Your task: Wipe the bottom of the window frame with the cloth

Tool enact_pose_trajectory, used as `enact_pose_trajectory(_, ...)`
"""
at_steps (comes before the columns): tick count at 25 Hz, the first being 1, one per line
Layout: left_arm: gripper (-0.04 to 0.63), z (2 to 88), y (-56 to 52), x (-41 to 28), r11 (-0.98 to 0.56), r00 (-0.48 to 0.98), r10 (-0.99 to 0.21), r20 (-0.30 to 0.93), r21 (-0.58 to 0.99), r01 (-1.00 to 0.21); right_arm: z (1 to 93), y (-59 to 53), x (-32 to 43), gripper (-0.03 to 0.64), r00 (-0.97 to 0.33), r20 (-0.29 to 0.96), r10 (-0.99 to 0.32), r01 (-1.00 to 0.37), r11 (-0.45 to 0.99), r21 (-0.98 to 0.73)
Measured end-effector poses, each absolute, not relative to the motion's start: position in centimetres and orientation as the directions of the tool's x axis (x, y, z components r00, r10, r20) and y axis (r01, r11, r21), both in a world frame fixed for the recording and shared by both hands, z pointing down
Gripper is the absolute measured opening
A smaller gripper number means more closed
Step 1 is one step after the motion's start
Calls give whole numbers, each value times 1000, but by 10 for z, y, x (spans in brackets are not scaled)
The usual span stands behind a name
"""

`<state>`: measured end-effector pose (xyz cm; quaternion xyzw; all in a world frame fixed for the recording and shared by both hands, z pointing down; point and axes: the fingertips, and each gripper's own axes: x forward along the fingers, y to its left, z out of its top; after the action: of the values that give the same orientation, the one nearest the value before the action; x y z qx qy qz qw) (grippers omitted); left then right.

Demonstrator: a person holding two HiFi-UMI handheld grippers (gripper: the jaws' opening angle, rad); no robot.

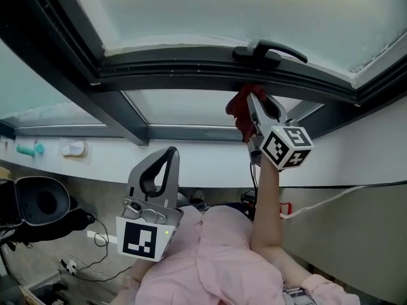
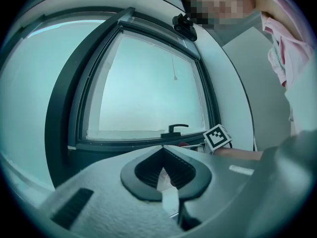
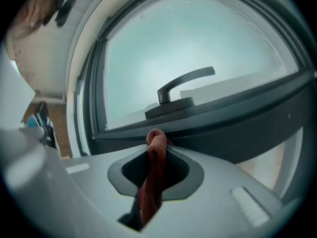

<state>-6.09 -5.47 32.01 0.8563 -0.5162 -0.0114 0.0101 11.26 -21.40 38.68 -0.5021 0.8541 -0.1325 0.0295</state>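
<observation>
Soft red terry cloth [image 3: 151, 180], bunched in a looped fold, is pinched tight in the right gripper's [image 1: 253, 100] jaws and pressed against the bottom rail of the dark grey metal window frame [image 1: 191, 68], just under the black lever handle [image 1: 270, 51], while the left gripper [image 1: 170, 152] hangs low, jaws together on nothing.

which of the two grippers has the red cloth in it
The right gripper: its jaws are shut on the red cloth, up at the dark window frame. The left gripper hangs lower, jaws together on nothing.
</observation>
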Motion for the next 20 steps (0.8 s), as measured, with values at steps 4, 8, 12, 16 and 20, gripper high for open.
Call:
enact_pose_trajectory(4, 0, 332, -48, -68, -470, 470, -882, 16, 41, -882, 382, -185, 105, 52, -610, -103, -786, -631, 560, -537)
enact_pose_trajectory(8, 0, 342, -41, -70, -506, 506, -861, 45, 30, -862, 376, -152, 104, 52, -620, -216, -754, -536, 608, -586)
enact_pose_trajectory(12, 0, 339, -39, -61, -557, 558, -830, 8, 68, -828, 384, -121, 99, 51, -607, -178, -774, -607, 597, -525)
enact_pose_trajectory(16, 0, 331, -32, -50, -630, 630, -776, -28, 93, -771, 397, -95, 91, 51, -587, -100, -803, -656, 545, -522)
enact_pose_trajectory(20, 0, 329, -21, -58, -667, 668, -743, -30, 103, -738, 395, -70, 74, 51, -592, -88, -801, -642, 535, -550)
